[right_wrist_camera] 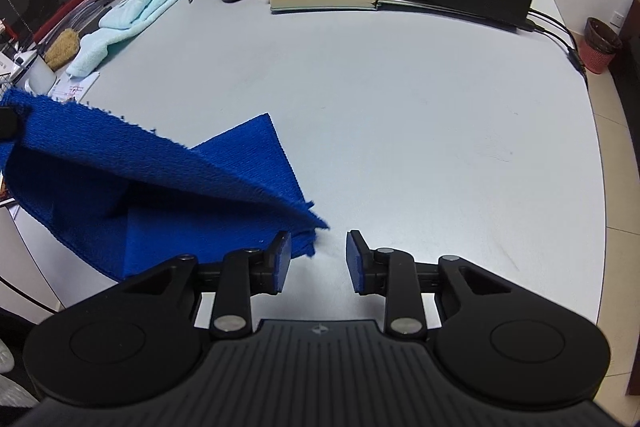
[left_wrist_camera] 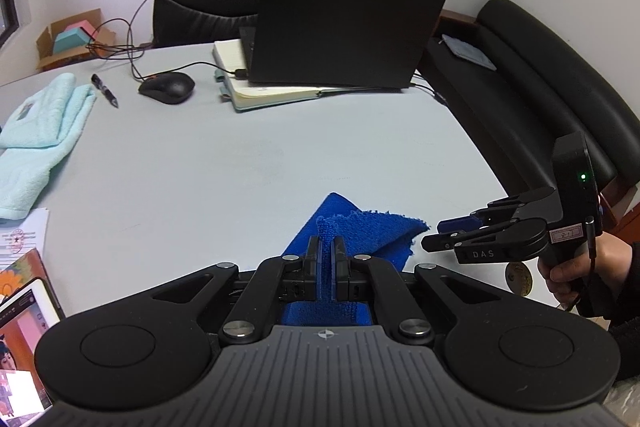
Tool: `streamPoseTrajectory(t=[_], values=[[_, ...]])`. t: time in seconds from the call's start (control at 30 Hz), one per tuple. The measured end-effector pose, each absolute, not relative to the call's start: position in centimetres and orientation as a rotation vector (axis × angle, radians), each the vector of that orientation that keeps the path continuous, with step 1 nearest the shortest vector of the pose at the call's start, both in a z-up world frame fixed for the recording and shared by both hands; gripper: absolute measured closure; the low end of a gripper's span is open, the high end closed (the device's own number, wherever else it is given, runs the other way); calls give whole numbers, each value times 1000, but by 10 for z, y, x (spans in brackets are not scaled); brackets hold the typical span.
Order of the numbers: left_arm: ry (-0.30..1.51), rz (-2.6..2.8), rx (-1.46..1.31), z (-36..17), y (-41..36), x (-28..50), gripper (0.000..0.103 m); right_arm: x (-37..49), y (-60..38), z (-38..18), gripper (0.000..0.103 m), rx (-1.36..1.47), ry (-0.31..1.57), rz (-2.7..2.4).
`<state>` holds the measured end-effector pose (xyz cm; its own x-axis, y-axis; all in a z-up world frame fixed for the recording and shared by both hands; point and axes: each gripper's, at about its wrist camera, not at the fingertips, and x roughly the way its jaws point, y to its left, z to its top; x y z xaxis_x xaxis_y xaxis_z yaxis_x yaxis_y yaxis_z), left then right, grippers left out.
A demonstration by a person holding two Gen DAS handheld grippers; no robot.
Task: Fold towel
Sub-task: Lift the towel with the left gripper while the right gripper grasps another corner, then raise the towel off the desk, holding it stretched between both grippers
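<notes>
On our grey desk (right_wrist_camera: 400,99) (laptop (left_wrist_camera: 340,23), mouse (left_wrist_camera: 167,87), pale towel (left_wrist_camera: 40,123) behind), left gripper (left_wrist_camera: 327,259) pinches the raised blue towel (right_wrist_camera: 160,179); right gripper (right_wrist_camera: 318,261) gapes beside it.

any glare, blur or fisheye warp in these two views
Left wrist view: table edge bows from fisheye warp, soft sheen, blue towel sharp. Right wrist view: same curving, dark corners, towel's lifted edge slightly soft; no harsh glare in either.
</notes>
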<state>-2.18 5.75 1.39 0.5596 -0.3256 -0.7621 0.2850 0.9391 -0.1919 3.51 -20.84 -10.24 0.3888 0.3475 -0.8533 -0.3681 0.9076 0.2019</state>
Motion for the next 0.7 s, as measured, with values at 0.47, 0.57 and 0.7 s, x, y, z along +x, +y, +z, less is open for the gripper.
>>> streamPoseTrajectory(t=[0.47,0.57,0.7], values=[[919,-304,-69,12,70,-26,99,34,-188,-103,76,-40,1059,570],[923,-294,-76,11,73,-25,99,34,-187,-101,87,-43,1058,580],[929,-285,-84,10,75,-24,99,33,-186,-89,97,-50,1041,585]])
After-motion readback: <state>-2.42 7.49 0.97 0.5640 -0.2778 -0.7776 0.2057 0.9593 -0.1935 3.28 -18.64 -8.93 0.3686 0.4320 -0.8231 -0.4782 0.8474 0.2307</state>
